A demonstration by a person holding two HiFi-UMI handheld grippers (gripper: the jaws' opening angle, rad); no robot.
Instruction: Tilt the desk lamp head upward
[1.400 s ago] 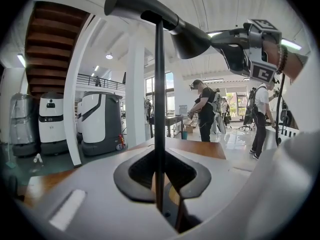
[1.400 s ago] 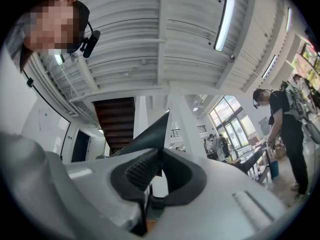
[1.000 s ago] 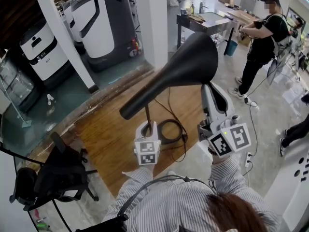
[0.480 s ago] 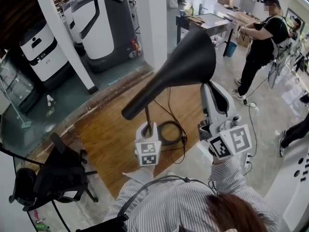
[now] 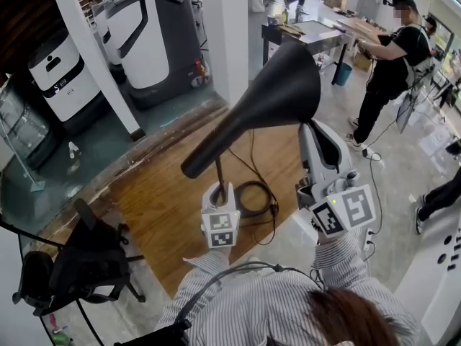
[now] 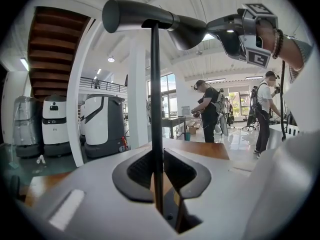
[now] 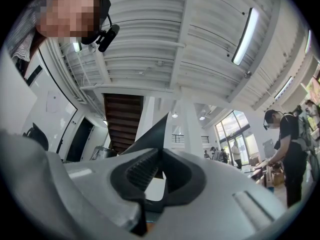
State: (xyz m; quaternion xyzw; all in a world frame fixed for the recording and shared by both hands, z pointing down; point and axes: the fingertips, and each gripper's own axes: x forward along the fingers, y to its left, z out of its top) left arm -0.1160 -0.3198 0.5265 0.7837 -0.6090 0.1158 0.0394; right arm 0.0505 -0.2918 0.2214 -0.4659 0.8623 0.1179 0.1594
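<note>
Right tool [image 5: 311, 128] upright on lamp head [image 5: 277, 92]

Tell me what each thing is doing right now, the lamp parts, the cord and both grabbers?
left gripper: shut on the lamp stem.
right gripper: shut on the lamp head, at its wide rim.
lamp stem: upright.
lamp head: sitting across the stem's top.
cable: coiled.

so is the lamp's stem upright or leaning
Upright: the thin black metal lamp stem rises straight, held between the left gripper's jaws, parallel to the white pillar behind it.
</note>
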